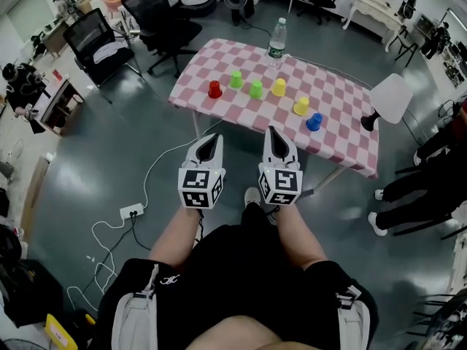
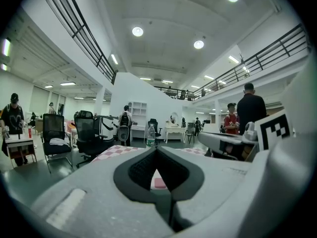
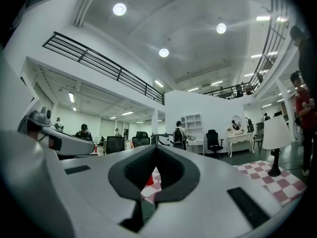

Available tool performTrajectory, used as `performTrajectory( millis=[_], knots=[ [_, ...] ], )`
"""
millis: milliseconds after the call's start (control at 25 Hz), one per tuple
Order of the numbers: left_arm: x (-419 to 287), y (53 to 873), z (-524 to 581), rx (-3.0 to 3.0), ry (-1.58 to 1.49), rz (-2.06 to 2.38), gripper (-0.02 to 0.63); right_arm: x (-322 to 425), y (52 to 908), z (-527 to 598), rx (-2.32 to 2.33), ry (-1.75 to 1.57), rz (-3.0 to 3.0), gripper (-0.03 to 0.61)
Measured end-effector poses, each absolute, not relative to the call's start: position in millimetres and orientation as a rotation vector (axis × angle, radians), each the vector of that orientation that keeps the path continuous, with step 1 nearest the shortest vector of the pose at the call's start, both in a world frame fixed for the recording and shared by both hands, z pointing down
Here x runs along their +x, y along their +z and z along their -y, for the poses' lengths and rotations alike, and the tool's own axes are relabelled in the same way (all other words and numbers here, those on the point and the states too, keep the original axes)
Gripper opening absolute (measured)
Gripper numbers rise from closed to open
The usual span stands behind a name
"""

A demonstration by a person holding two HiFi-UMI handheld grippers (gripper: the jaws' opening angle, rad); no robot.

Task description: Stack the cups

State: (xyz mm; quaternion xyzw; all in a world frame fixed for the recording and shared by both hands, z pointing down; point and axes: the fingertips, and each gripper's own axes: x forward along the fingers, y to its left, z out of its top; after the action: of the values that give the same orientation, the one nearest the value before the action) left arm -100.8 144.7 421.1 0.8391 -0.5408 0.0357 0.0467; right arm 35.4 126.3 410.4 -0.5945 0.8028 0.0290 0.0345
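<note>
i hold my left hand-held gripper [image 1: 211,138] and right hand-held gripper [image 1: 273,133] side by side, each with its jaws closed together on nothing, well short of the pink-and-white checked tabletop [image 1: 343,115]. on it, unstacked and apart in a loose row, stand a red plastic cup [image 1: 214,89], a near-left green plastic cup [image 1: 236,79], a second green plastic cup [image 1: 256,88], a yellow plastic cup [image 1: 279,87], a second yellow plastic cup [image 1: 301,106] and a blue plastic cup [image 1: 314,122]. a clear plastic water bottle [image 1: 276,41] stands at the far edge.
</note>
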Motion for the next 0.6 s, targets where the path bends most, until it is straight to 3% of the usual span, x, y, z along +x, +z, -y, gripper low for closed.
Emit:
performTrajectory(
  millis=[600],
  knots=[
    [-56, 406, 41, 2.541, 0.125, 1.68, 0.015, 71, 400, 63, -1.764, 0.064, -2.524, 0.0]
  ],
)
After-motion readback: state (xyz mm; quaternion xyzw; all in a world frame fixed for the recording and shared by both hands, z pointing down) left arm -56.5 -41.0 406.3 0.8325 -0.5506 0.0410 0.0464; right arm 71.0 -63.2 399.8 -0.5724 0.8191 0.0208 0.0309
